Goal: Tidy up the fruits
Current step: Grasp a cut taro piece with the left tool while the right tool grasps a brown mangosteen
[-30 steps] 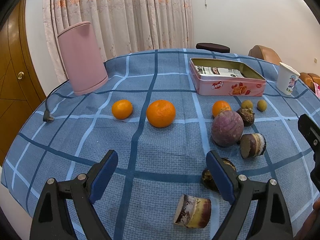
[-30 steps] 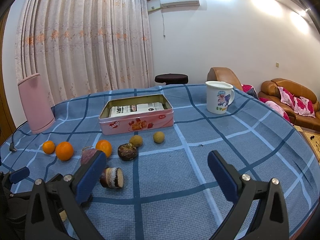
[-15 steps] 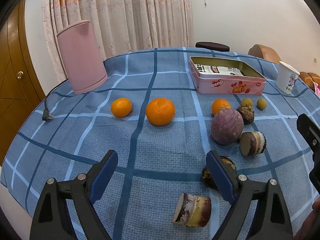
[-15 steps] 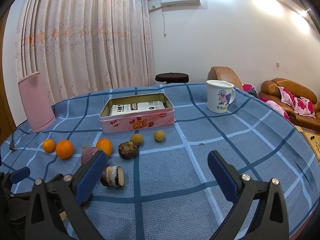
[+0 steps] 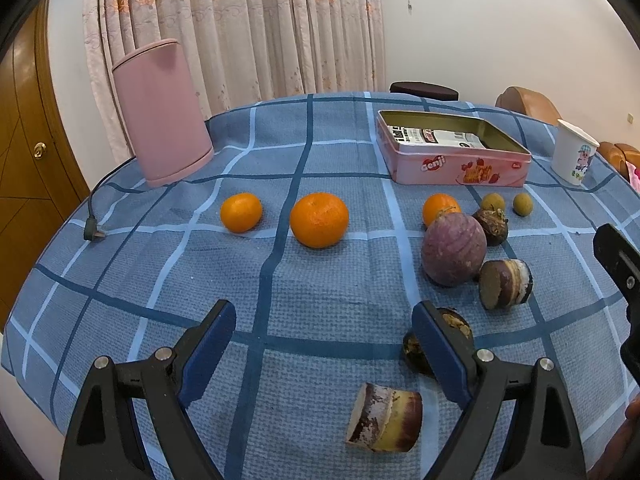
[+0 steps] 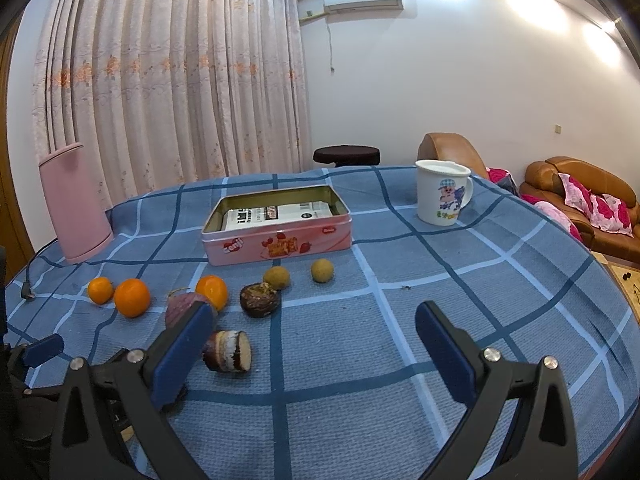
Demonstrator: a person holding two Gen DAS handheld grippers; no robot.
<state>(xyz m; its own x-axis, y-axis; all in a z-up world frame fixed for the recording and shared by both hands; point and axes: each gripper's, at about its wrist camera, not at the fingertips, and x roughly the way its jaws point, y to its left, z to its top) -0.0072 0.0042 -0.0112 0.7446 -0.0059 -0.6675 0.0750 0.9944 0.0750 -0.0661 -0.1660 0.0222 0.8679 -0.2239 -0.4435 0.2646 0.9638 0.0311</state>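
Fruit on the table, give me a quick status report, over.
Left claw open, empty. Right claw open, empty. Oranges, purple fruit and cut pieces loose on the tablecloth; none in the tin. Nothing blocking.

Woven cloth (image 5: 320, 280) over the worktop, matt, waffle-textured, blue check. Pink tin (image 6: 276, 236) of printed metal, gilt and glossy inside. Oranges (image 5: 319, 220) with dimpled, faintly shiny peel. Purple fruit (image 5: 454, 250) dull-skinned; cut pieces (image 5: 384, 418) rough and flaky. Cup (image 6: 442, 192) of smooth plastic. Claws (image 5: 326, 354) (image 6: 314, 354) black hard plastic, blue matt pads, bright screws.
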